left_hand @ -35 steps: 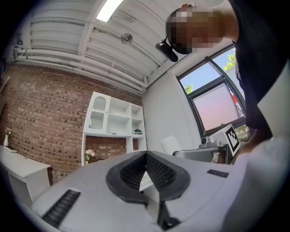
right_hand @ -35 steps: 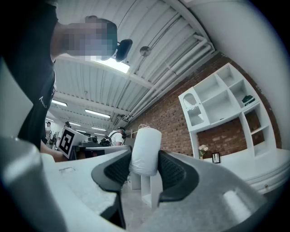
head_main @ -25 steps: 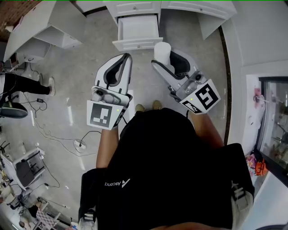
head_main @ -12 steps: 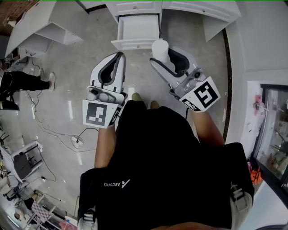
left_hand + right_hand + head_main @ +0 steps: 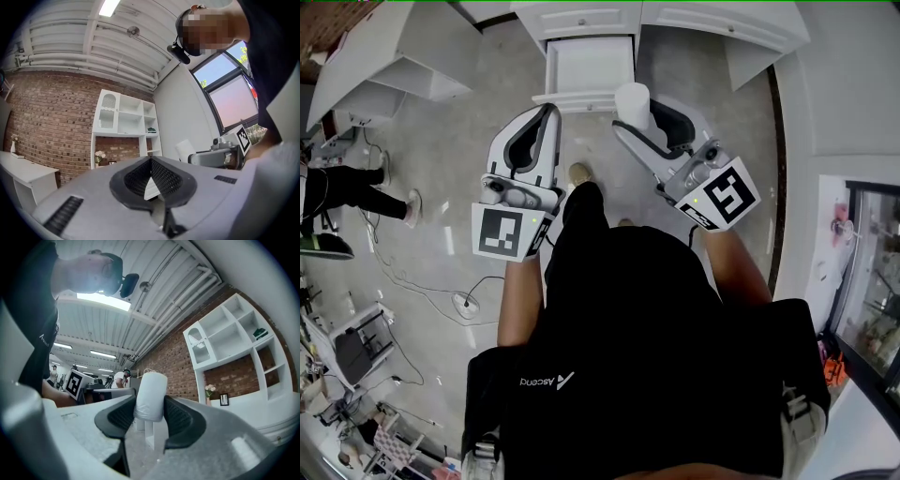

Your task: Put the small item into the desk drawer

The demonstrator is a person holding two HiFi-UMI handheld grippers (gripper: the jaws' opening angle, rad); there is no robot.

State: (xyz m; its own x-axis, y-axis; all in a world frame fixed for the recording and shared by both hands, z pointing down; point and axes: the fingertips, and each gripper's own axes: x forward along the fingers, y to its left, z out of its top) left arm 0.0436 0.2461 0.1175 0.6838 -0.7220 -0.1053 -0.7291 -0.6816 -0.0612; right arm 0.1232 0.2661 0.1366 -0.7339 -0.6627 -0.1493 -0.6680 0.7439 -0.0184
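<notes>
**Right gripper** (image 5: 643, 116): sitting upper centre-right of the head view, its fingers (image 5: 185, 418) clenching on the small item (image 5: 151, 394). The pads are pressing both flanks while the top is sticking out above them. Its marker cube (image 5: 727, 199) is facing the camera.

**Small item** (image 5: 635, 101): a white, rounded roll standing upright in that grip. In the head view it is showing against the lower right corner of the drawer front (whether it is already over the drawer cannot be told from here). It is not lying inside.

**Left gripper** (image 5: 547, 116): hanging left of centre and carrying nothing. Its fingers (image 5: 136, 178) are meeting at the tips, with only a sliver of background showing in the gap beneath. Its marker cube (image 5: 506, 234) is sitting at the near end.

**Drawer** (image 5: 586, 66): white, standing pulled out at top centre of the head view, its inside showing bare.

**Bench** (image 5: 712, 23): white, running along the top edge and housing the drawer.

**Surroundings**: a grey floor (image 5: 459, 141) is filling the upper left. A shoe (image 5: 578, 173) is showing between the two grippers. A white shelf unit (image 5: 124, 122) is standing against a brick wall (image 5: 47, 122) at the centre-left of the left gripper view.
</notes>
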